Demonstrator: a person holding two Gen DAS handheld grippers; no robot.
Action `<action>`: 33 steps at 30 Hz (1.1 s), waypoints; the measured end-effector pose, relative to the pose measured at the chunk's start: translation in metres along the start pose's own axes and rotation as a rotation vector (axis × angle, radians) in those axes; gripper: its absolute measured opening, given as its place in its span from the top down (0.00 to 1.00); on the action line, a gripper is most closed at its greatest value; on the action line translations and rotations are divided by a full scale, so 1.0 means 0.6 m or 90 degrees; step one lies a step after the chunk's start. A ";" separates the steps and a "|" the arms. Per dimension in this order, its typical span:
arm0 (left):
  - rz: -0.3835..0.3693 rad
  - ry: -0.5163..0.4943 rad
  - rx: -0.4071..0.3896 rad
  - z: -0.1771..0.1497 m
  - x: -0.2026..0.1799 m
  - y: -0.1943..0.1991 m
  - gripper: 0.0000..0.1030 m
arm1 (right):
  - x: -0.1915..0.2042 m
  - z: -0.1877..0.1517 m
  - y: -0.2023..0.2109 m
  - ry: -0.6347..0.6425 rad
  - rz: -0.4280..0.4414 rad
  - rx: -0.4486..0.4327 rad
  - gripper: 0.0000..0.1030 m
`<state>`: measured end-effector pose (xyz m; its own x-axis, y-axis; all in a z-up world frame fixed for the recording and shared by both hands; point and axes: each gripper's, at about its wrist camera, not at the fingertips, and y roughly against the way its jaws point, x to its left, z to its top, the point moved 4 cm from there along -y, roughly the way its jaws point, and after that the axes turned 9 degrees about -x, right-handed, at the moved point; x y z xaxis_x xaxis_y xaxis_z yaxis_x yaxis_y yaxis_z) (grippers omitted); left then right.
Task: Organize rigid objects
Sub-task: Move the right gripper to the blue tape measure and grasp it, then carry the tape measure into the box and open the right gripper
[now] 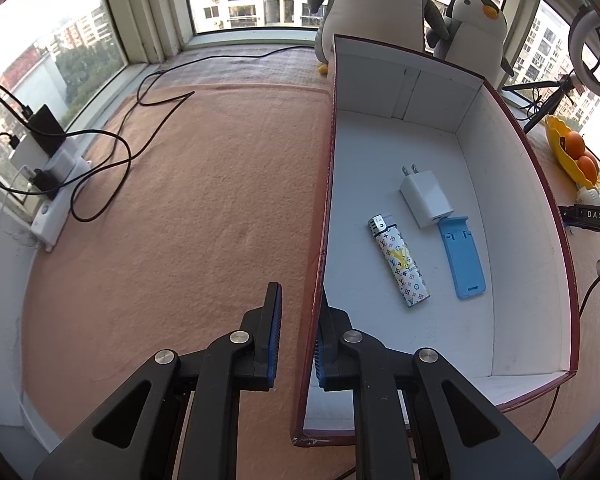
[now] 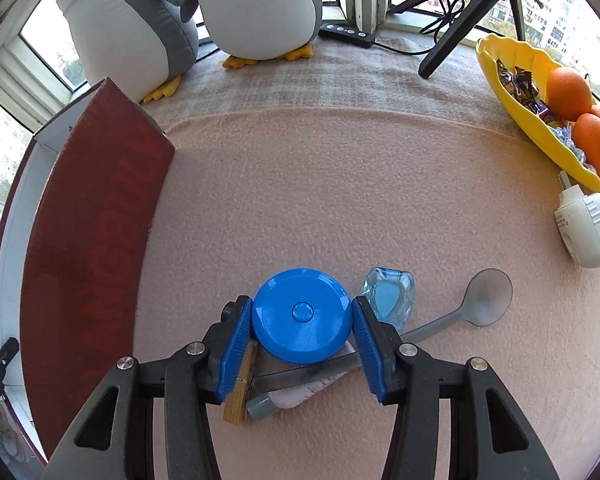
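The left gripper (image 1: pixel 298 336) has its fingers clenched on the box (image 1: pixel 516 240) wall. Inside lie a lighter (image 1: pixel 399 261), charger (image 1: pixel 426 199) and blue stand (image 1: pixel 463 258). The right gripper (image 2: pixel 303 320) fingers grasp the blue disc (image 2: pixel 302 314) by both sides, on the blanket (image 2: pixel 320 184) beside the box.

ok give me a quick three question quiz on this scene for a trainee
1. True or false: the left gripper has its jaws on the box wall.
2. Which thing sits between the right gripper's jaws? A) spoon B) blue round case C) orange
3. Name the three things lying in the box.

Key: 1 true. 2 B, the blue round case. 3 lighter, white charger, blue stand.
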<state>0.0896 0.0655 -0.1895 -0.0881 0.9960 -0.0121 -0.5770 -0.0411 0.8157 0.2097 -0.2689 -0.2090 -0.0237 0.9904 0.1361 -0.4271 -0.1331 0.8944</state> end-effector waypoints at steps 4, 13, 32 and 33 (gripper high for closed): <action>-0.003 -0.001 -0.003 0.000 -0.001 0.002 0.88 | 0.007 -0.007 0.036 -0.002 -0.006 -0.036 0.55; -0.008 -0.005 -0.016 0.007 -0.001 0.004 0.88 | 0.086 -0.036 0.146 0.056 0.006 -0.130 0.55; -0.029 -0.023 -0.038 0.009 -0.008 0.006 0.96 | 0.279 -0.086 0.212 0.168 0.085 -0.166 0.55; -0.030 -0.023 -0.039 0.009 -0.007 0.005 0.96 | 0.284 -0.088 0.211 0.171 0.086 -0.165 0.55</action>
<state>0.0925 0.0614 -0.1837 -0.0310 0.9992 -0.0270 -0.6282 0.0015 0.7780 0.1037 -0.1147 -0.0949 -0.3164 0.9436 0.0977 -0.6173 -0.2830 0.7341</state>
